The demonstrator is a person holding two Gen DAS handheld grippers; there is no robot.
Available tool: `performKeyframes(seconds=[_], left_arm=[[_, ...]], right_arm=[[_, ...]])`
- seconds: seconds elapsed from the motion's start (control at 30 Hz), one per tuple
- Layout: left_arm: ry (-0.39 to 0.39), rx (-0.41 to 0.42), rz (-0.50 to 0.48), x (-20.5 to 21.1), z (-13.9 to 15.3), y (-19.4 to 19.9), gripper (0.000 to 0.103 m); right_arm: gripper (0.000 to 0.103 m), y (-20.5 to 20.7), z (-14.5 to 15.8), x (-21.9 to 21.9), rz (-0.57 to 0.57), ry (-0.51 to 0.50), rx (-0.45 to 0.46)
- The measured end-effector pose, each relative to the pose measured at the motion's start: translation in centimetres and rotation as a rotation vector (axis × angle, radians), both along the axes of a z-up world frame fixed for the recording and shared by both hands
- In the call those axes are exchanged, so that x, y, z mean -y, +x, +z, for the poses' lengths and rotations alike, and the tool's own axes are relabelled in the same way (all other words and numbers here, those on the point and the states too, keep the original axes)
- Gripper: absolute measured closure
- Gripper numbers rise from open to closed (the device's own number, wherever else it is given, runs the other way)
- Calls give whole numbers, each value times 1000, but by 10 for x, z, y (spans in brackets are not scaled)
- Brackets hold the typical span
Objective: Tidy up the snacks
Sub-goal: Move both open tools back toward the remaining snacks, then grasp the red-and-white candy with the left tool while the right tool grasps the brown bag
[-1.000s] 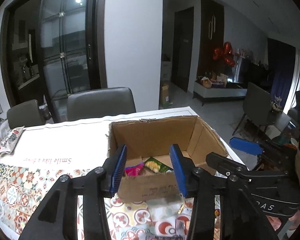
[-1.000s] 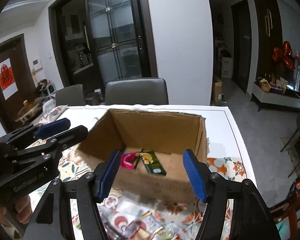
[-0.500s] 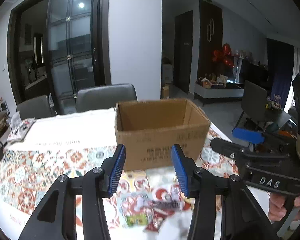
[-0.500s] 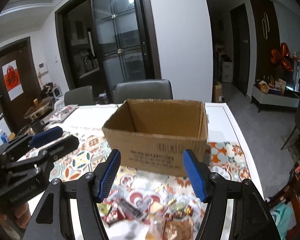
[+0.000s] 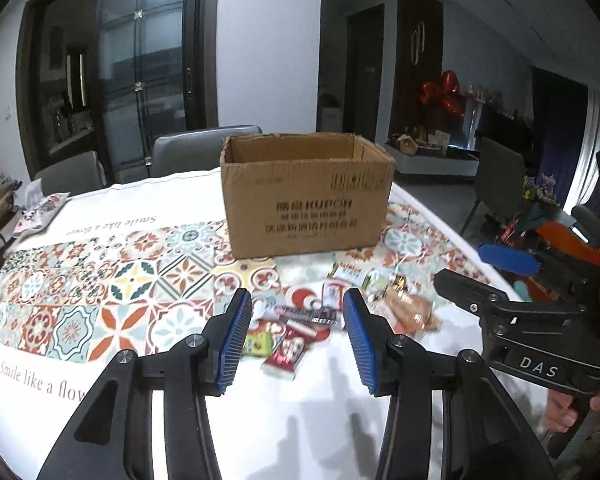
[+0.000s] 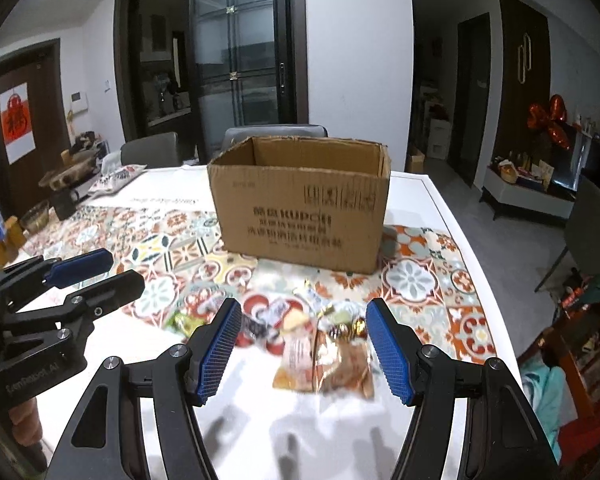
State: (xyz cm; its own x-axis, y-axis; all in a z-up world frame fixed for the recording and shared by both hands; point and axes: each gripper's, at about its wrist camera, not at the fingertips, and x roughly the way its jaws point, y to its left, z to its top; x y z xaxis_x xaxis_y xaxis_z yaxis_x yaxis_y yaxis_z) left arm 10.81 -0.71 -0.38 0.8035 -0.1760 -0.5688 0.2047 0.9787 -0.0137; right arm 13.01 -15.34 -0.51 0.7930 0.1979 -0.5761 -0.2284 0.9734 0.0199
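The table [image 5: 308, 432] wears a white cloth with a band of patterned tiles [image 5: 100, 292] across the middle of the frame. A cardboard box [image 5: 306, 196] stands on it at upper centre, open at the top. Below the box, a scatter of snack packets [image 5: 300, 328] lies on the cloth. A printed pouch [image 5: 40, 210] rests at far left.

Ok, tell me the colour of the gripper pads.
Blue, with a ribbed texture; the right gripper's pads show it best in the right wrist view.
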Motion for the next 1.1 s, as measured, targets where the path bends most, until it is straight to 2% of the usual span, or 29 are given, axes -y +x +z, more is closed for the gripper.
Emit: performKeyframes(seconds=[0.13,0.37,0.57,0.9,1.1], left_arm=[[35,9,16,2,-16,-10,56],[30,22,39,3,-32,-13,56],[52,-47,32,11,-54,5,56],[50,-133,40,12,-77,37,57],[35,-192,36,13,-91,54,57]], right_arm=[[37,-14,-15,-3,-1,-46,5],[37,-19,-40,-5,-24,-82,2],[37,-4,-53,1,-55,-83,-13],[38,27,-82,8,-76,-14,-126],[38,37,-90,9,-86,-15,-135]])
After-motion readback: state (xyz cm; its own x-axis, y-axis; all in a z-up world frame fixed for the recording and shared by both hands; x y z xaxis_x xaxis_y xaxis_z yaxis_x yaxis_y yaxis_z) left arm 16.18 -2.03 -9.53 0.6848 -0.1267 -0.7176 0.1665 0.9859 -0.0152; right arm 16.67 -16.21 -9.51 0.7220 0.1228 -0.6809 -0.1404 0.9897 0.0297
